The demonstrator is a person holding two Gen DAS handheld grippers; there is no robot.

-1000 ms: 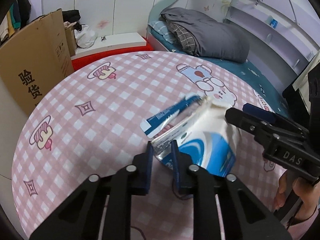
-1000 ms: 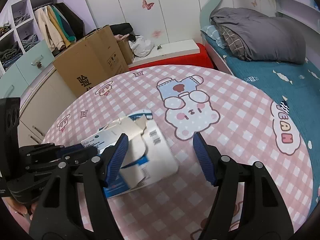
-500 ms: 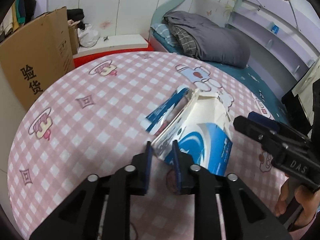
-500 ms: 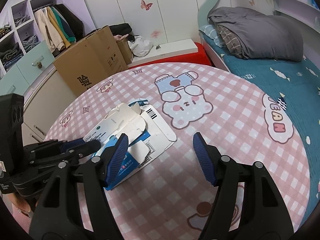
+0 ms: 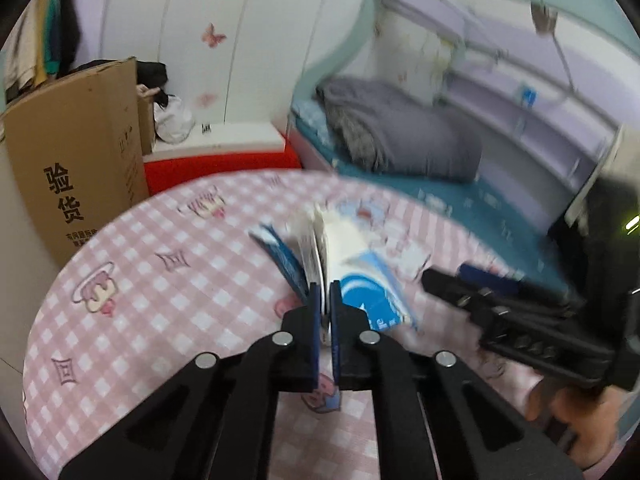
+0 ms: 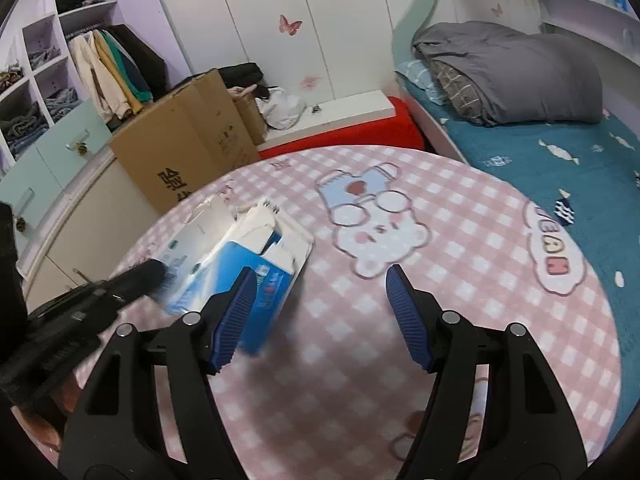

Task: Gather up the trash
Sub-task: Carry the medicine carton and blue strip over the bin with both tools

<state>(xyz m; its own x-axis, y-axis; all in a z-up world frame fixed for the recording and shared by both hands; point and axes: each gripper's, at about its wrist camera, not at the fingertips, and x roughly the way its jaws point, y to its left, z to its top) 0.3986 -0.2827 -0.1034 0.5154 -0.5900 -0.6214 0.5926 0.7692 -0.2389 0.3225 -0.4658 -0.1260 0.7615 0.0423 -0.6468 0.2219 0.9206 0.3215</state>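
Note:
A torn, flattened blue and white carton (image 5: 352, 264) is pinched at its near edge by my left gripper (image 5: 325, 300), which is shut on it and holds it tilted up above the round pink checked table (image 5: 160, 300). The carton also shows in the right wrist view (image 6: 244, 264), at the left, with the left gripper (image 6: 152, 272) on it. My right gripper (image 6: 320, 300) is open and empty over the table, just right of the carton. It appears at the right of the left wrist view (image 5: 448, 280).
A big brown cardboard box (image 6: 188, 140) stands beyond the table's far left edge. A red-sided bench (image 6: 344, 128) with a white bag lies behind. A bed (image 6: 520, 92) with a grey duvet is at the right. Wardrobe shelves (image 6: 48, 80) are far left.
My left gripper has lifted and tipped the carton up on edge, off the table. The left view has swung upward and blurred. The right gripper stays open, a little closer to the carton.

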